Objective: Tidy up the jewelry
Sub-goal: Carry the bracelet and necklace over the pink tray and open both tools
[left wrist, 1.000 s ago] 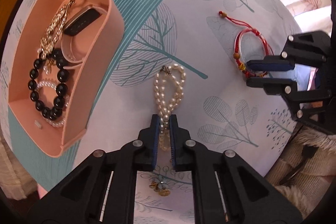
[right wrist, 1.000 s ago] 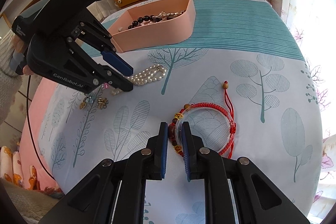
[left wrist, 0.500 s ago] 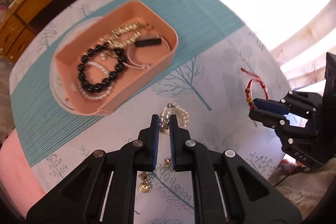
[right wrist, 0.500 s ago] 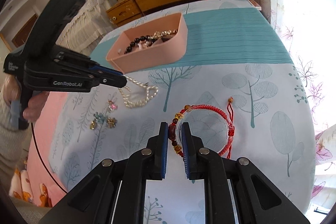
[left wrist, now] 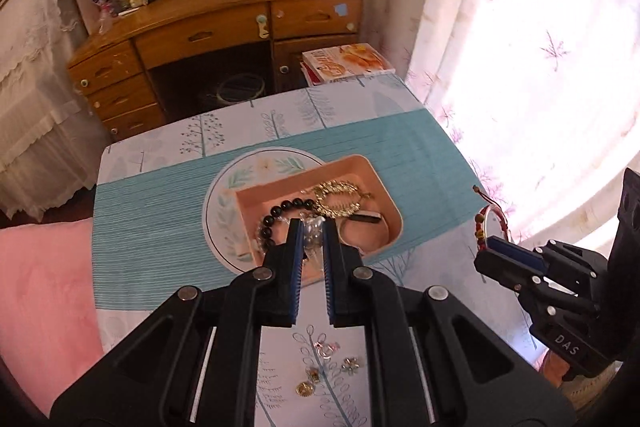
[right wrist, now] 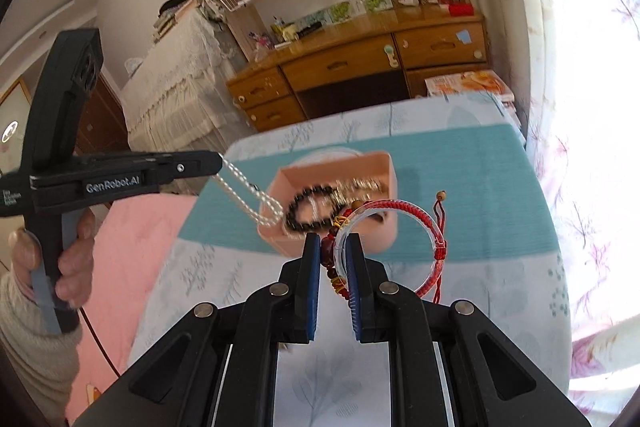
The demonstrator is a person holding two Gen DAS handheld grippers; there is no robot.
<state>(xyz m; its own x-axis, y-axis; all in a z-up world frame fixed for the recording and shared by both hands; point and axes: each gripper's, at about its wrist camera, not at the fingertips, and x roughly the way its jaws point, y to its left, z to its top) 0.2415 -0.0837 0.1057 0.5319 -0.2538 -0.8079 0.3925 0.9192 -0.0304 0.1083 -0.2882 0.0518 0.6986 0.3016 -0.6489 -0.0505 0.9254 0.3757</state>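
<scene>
Dangling pearl strand (right wrist: 248, 197) from left claw (right wrist: 218, 163) (pinched tight) over pink tray (right wrist: 386, 171).

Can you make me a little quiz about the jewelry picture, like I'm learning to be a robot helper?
1. True or false: the right gripper holds the red bracelet up off the table.
2. What hangs from the left gripper? A) a watch B) the pearl strand C) a ring
3. Fill in: the black bead bracelet lies inside the pink ____.

Key: 1 true. 2 B. 3 tray.
</scene>
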